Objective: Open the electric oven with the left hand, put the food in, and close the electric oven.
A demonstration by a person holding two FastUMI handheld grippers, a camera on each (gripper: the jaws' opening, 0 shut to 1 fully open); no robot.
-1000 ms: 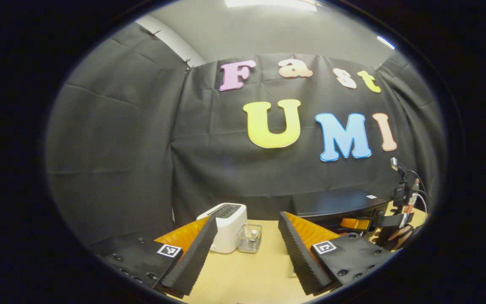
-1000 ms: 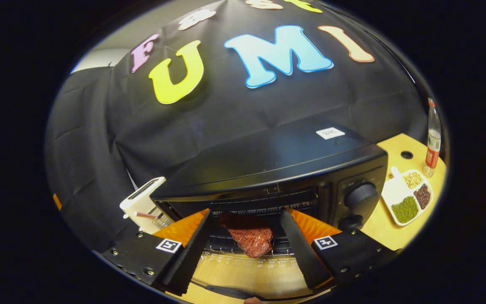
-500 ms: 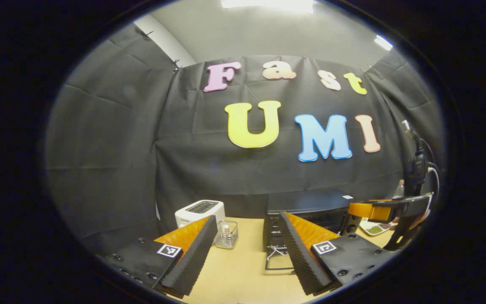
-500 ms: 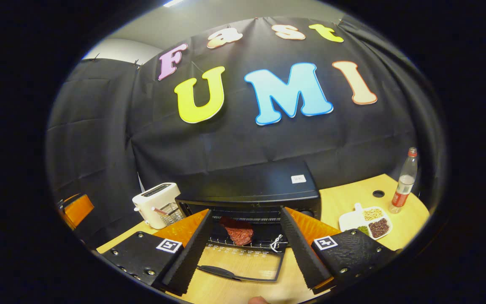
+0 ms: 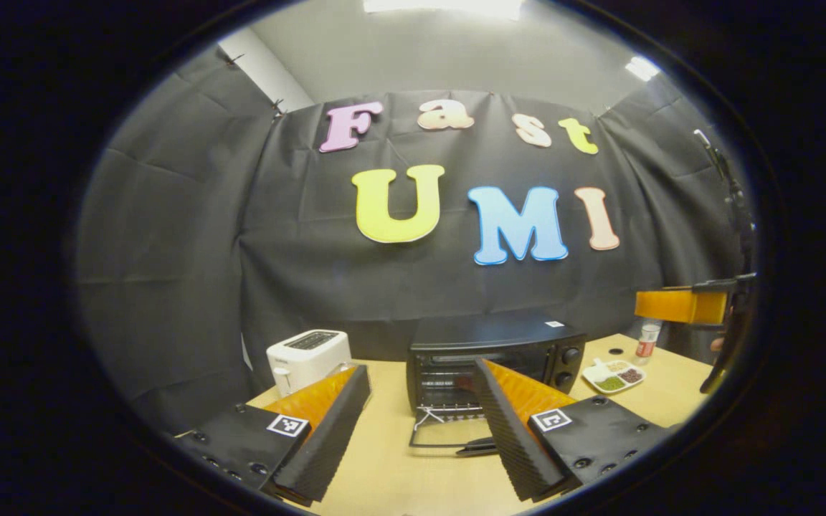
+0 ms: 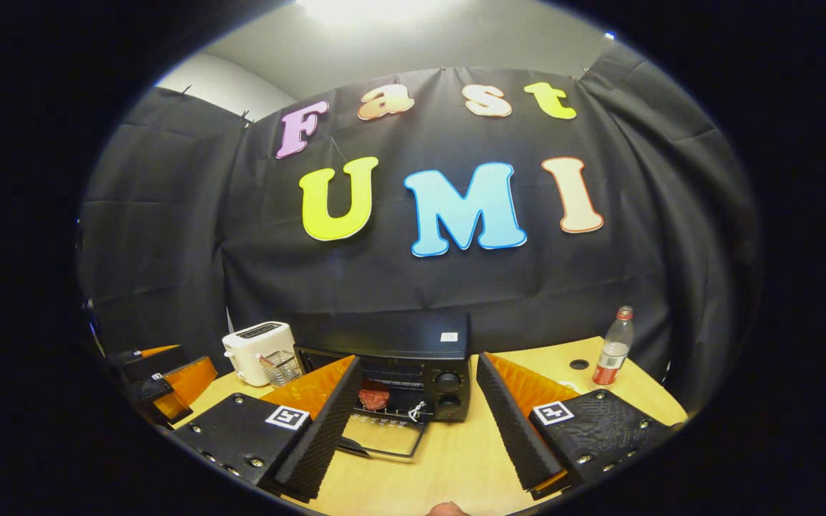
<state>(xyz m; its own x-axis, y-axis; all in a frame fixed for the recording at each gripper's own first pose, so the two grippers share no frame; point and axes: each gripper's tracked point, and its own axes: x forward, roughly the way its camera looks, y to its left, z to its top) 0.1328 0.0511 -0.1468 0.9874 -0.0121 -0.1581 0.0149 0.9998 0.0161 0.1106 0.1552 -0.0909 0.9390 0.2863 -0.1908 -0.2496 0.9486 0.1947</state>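
The black electric oven [image 6: 399, 358] stands at the back of the wooden table with its door [image 6: 384, 436] folded down flat. A red slab of meat [image 6: 373, 398] lies on the rack inside. My right gripper [image 6: 419, 364] hangs open and empty well in front of the oven. In the left gripper view the oven [image 5: 495, 347] sits ahead with its door [image 5: 449, 436] lowered. My left gripper [image 5: 421, 370] is open, empty, and back from the door. The right gripper [image 5: 682, 307] shows high at the far right, and the left gripper [image 6: 162, 380] low at the left.
A white toaster [image 5: 309, 355] and a small clear container [image 6: 280, 367] stand left of the oven. Right of the oven are a white tray of beans [image 5: 614, 376] and a plastic bottle [image 6: 610, 346]. Bare tabletop [image 6: 456, 459] stretches in front of the door.
My right gripper has drawn back from the oven mouth, leaving the meat on the rack. The left gripper has backed off and swung right, bringing the open oven into its view.
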